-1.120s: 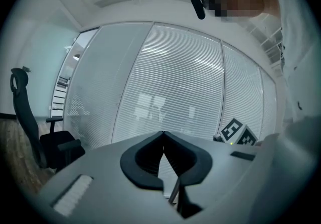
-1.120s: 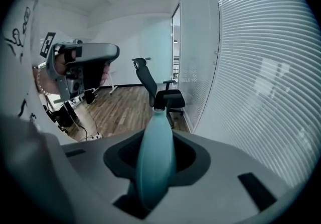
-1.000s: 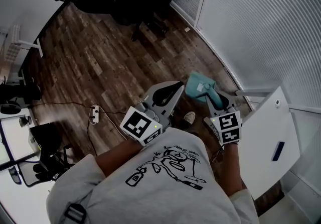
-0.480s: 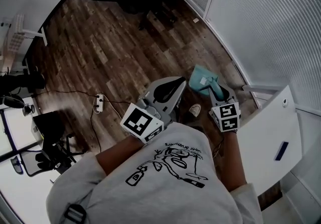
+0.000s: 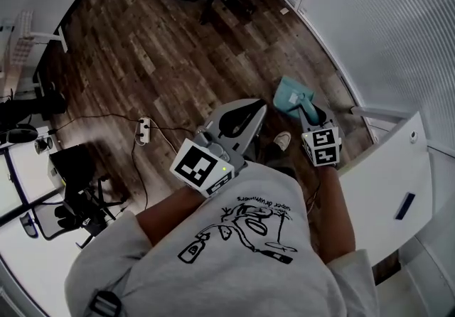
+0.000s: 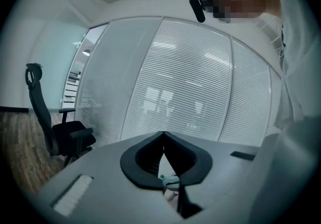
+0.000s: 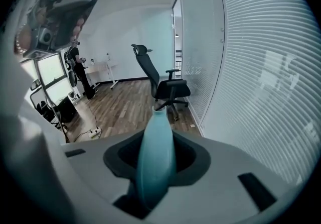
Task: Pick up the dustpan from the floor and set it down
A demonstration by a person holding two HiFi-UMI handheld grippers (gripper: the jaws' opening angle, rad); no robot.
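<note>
Dark wood-plank floor [image 5: 163, 45] runs up to a glass wall [image 5: 398, 31] with white horizontal blinds. A black office chair [image 7: 163, 85] stands near it. A white power strip [image 5: 143, 129] lies on the floor; a white panel [image 5: 398, 180], possibly a door, stands at right.

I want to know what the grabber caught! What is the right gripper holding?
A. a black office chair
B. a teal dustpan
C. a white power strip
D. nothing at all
B: in the right gripper view, the right gripper has its jaws clamped on the handle of the teal dustpan. The head view shows the pan sticking out past it.
</note>
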